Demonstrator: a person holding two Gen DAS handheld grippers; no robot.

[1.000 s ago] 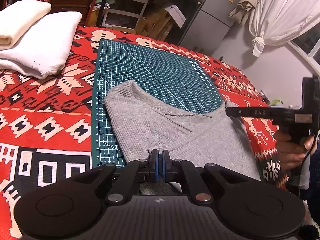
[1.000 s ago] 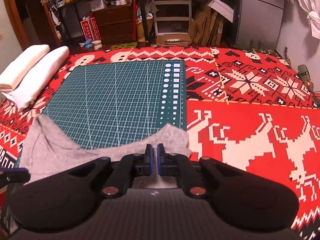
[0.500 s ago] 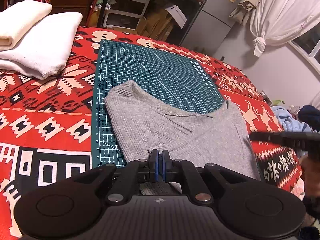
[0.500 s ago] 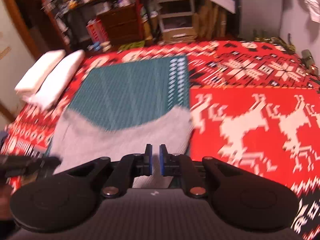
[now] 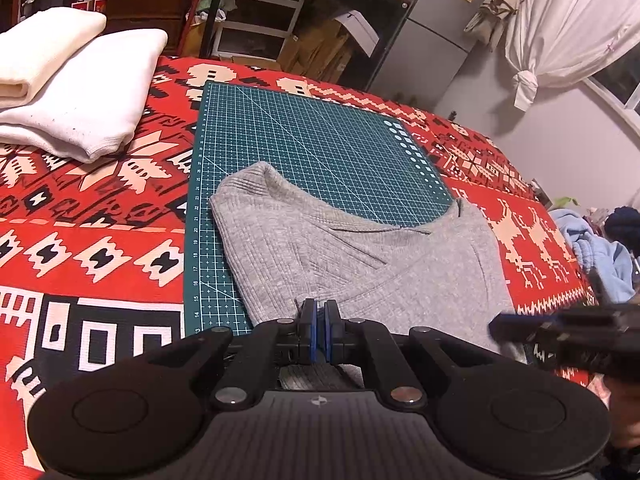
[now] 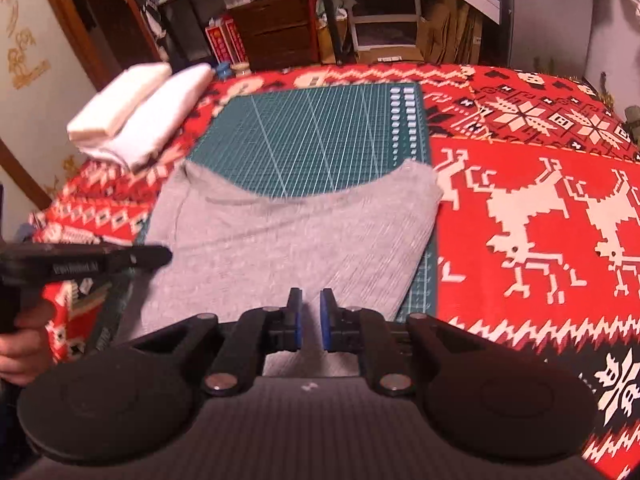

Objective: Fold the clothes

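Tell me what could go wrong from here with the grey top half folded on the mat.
1. The left gripper has its jaws shut at the near edge of the grey top, while the right gripper has its jaws apart and holds nothing; a one-sided lift would likely skew the fold.
2. The top overhangs the cutting mat onto the red blanket, so dragging may bunch it.
3. The folded white clothes sit close by on the left and could be knocked.
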